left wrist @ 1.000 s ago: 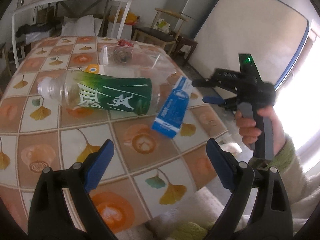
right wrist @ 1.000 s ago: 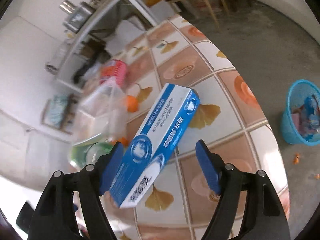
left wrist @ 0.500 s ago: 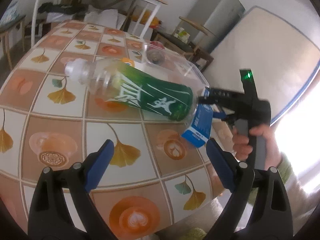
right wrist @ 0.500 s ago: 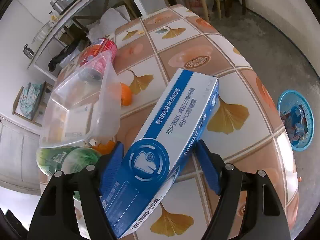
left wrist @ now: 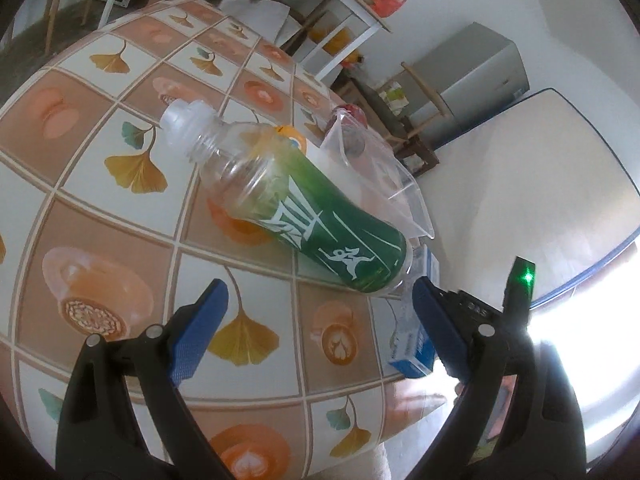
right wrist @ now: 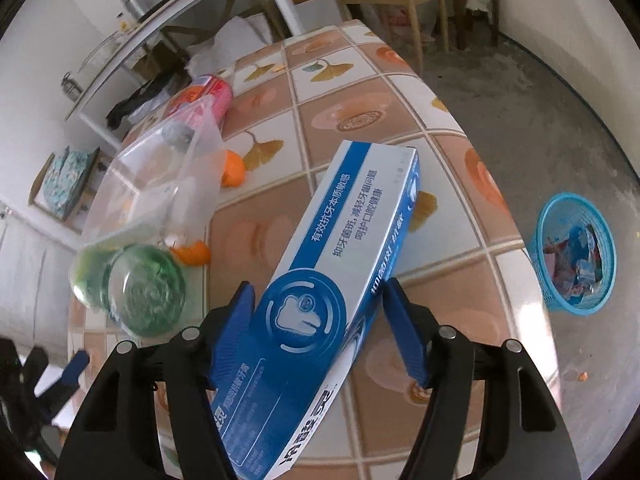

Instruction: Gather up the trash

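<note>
A blue and white toothpaste box (right wrist: 340, 280) lies on the tiled table (right wrist: 360, 120). My right gripper (right wrist: 320, 336) is open, and the near end of the box sits between its blue fingers. The box also shows in the left wrist view (left wrist: 416, 344). A green-labelled plastic bottle (left wrist: 296, 208) lies on its side; its base shows in the right wrist view (right wrist: 136, 288). My left gripper (left wrist: 316, 320) is open and empty, just short of the bottle. A clear plastic container (right wrist: 160, 176) lies beside the bottle.
A blue waste basket (right wrist: 572, 256) with trash in it stands on the floor right of the table. A red can (right wrist: 204, 92) and orange peel (right wrist: 232, 168) lie behind the container. Shelves, a stool and a fridge (left wrist: 468, 84) stand at the back.
My right gripper has moved forward, so the toothpaste box now sits between its fingers. My left gripper has swung closer to the bottle.
</note>
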A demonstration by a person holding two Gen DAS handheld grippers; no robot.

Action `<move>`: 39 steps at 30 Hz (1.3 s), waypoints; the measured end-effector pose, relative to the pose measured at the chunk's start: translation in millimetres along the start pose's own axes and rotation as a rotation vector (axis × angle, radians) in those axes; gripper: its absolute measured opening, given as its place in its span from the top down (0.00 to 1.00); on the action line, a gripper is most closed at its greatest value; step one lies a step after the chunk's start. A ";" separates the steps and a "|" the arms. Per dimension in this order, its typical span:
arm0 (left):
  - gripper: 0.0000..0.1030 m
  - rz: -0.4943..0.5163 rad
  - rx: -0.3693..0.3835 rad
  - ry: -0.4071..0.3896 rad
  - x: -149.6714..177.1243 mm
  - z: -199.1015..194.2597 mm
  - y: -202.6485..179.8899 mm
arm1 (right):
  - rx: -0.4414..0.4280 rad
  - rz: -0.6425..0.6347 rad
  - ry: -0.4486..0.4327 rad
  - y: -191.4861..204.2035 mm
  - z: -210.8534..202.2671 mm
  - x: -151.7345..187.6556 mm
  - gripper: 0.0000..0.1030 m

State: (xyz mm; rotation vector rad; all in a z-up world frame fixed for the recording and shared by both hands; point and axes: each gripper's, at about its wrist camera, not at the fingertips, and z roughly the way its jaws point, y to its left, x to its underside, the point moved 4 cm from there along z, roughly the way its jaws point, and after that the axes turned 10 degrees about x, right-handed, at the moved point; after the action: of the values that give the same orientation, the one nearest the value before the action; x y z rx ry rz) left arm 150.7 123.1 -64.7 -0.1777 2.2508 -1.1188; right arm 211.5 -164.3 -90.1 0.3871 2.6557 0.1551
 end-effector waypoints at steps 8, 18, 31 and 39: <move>0.13 0.017 -0.023 -0.012 5.1 -1.9 -3.2 | 0.012 -0.081 -0.171 -2.6 -55.9 -1.9 0.34; 0.13 0.025 -0.045 -0.026 11.2 -6.3 0.4 | -0.371 -0.157 -0.080 74.6 -50.6 -7.7 0.43; 0.13 -0.033 -0.033 -0.096 4.1 -40.9 19.2 | -0.664 -0.244 0.235 125.8 -34.0 38.6 0.52; 0.13 -0.072 -0.027 -0.155 -4.5 -65.6 32.4 | -0.634 -0.291 0.141 127.1 -61.2 35.0 0.52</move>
State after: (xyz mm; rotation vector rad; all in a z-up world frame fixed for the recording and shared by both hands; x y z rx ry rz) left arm 121.1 189.7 -57.4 -0.3470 2.1369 -1.0730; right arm 185.0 -35.4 -28.3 -0.2214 2.5789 0.9225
